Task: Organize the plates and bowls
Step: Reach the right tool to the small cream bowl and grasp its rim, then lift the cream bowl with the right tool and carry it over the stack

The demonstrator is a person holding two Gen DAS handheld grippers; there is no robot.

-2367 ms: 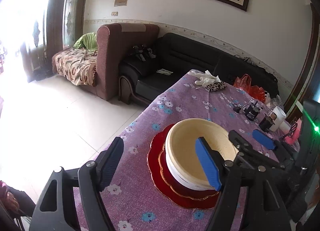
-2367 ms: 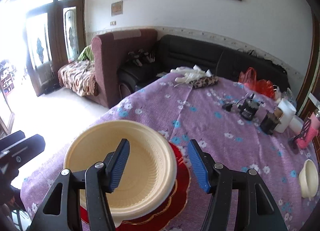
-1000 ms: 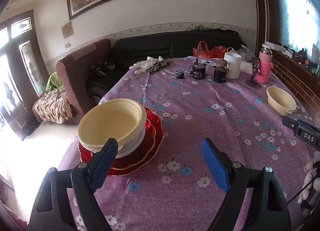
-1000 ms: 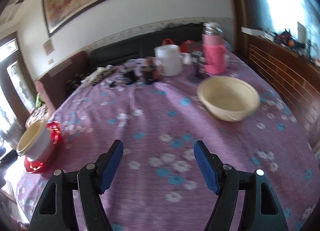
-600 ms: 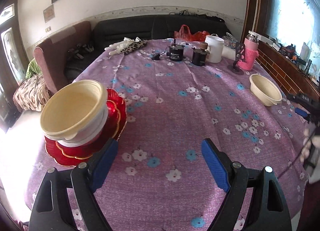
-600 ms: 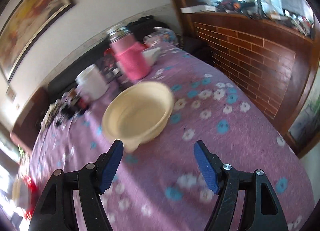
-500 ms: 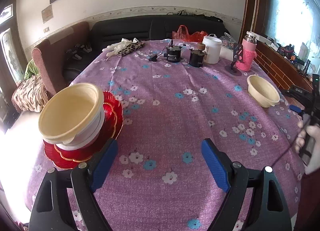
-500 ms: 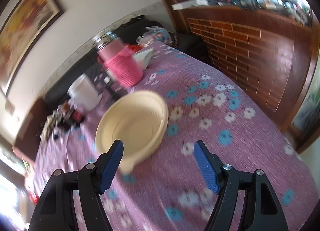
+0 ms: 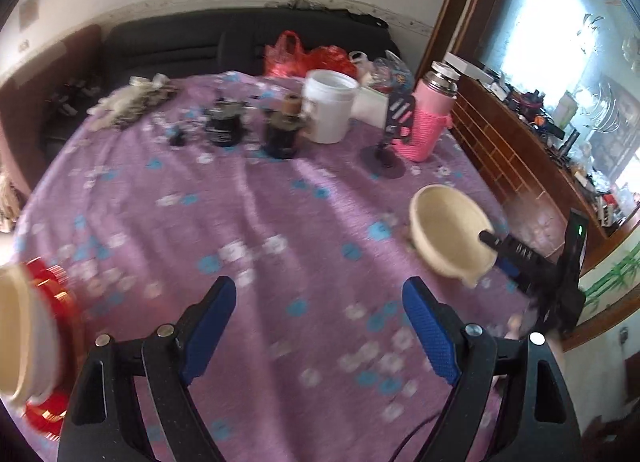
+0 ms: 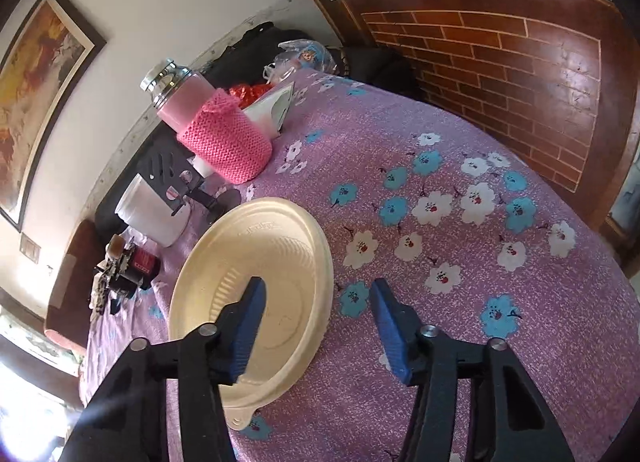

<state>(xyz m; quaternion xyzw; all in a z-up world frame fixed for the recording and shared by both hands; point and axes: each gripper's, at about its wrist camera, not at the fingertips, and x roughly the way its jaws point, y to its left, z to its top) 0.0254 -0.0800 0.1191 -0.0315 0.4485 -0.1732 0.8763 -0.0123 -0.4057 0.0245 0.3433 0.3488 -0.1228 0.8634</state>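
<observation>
A single cream bowl sits on the purple flowered tablecloth near the table's right side. My right gripper straddles its near rim, one finger inside the bowl and the other outside. Its jaws are closing and neither pad touches the rim. The left wrist view shows the same bowl with the right gripper reaching in. My left gripper hangs open above bare cloth, its jaws closing slightly with nothing between them. A stack of cream bowls on red plates stands at the far left.
A pink-sleeved flask, a white tub, a black phone stand and dark jars line the table's far side. A brick-faced ledge runs close along the right edge of the table.
The right gripper has rolled and dropped onto the bowl, one finger now inside it, and its jaws have narrowed. The left view has swung right, so the stack sits at the left edge.
</observation>
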